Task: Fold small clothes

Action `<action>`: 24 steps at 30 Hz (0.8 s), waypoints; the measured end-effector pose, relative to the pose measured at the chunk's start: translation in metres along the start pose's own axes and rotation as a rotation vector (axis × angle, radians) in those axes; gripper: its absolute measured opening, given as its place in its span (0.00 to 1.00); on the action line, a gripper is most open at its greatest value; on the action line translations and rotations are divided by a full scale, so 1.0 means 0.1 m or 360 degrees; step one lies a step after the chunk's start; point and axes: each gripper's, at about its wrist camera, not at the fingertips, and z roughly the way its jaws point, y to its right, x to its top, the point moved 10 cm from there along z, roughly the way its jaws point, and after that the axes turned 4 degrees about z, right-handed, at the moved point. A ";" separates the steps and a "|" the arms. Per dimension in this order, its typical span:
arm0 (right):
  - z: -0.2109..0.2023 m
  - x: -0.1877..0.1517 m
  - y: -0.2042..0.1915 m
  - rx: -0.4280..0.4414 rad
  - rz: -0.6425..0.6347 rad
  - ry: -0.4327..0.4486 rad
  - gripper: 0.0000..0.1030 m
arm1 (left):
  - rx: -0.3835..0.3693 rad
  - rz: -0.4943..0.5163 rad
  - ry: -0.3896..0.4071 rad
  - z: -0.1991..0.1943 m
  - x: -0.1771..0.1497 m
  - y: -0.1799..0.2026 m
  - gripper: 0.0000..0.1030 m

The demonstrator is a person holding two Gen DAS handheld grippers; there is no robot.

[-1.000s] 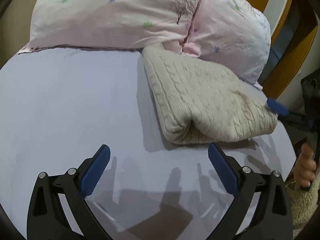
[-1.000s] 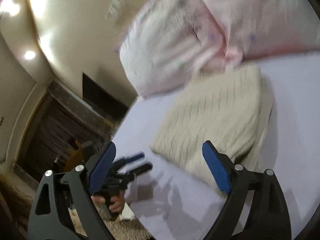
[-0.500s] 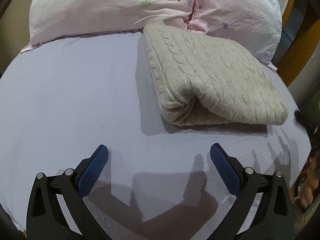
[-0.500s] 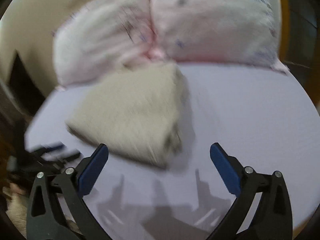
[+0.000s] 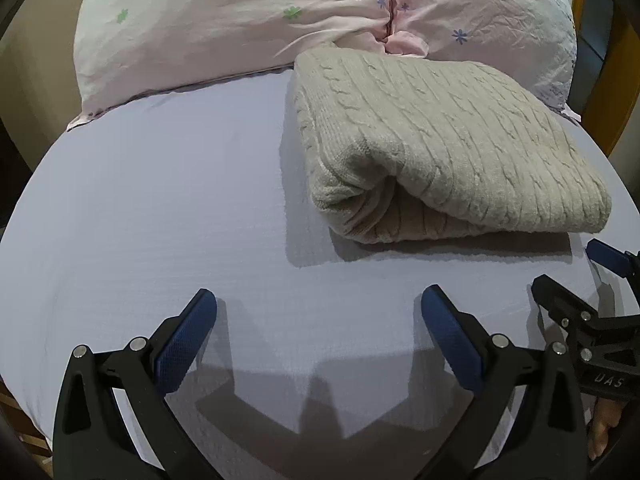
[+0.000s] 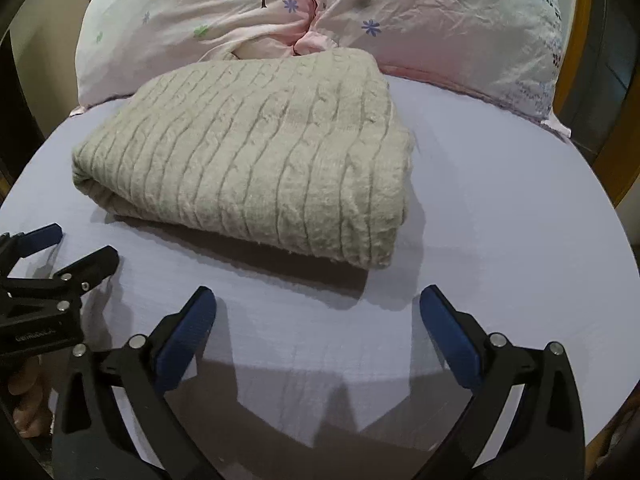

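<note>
Above the near part of the lavender bedsheet (image 5: 160, 208), the left gripper (image 5: 318, 320) had its blue-padded fingers (image 5: 184, 344) spread wide, holding nothing. The right gripper (image 6: 316, 320) was likewise wide and empty, just beside the left. Beyond both lay the folded beige cable-knit sweater (image 6: 256, 160) on the sheet, apart from the fingers, its far edge touching two pink floral pillows (image 6: 420, 20) at the head of the bed.
</note>
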 end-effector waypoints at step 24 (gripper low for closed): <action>0.02 0.04 0.01 0.0000 -0.0002 0.0014 0.98 | 0.0006 0.0001 0.0027 0.00 0.01 0.00 0.99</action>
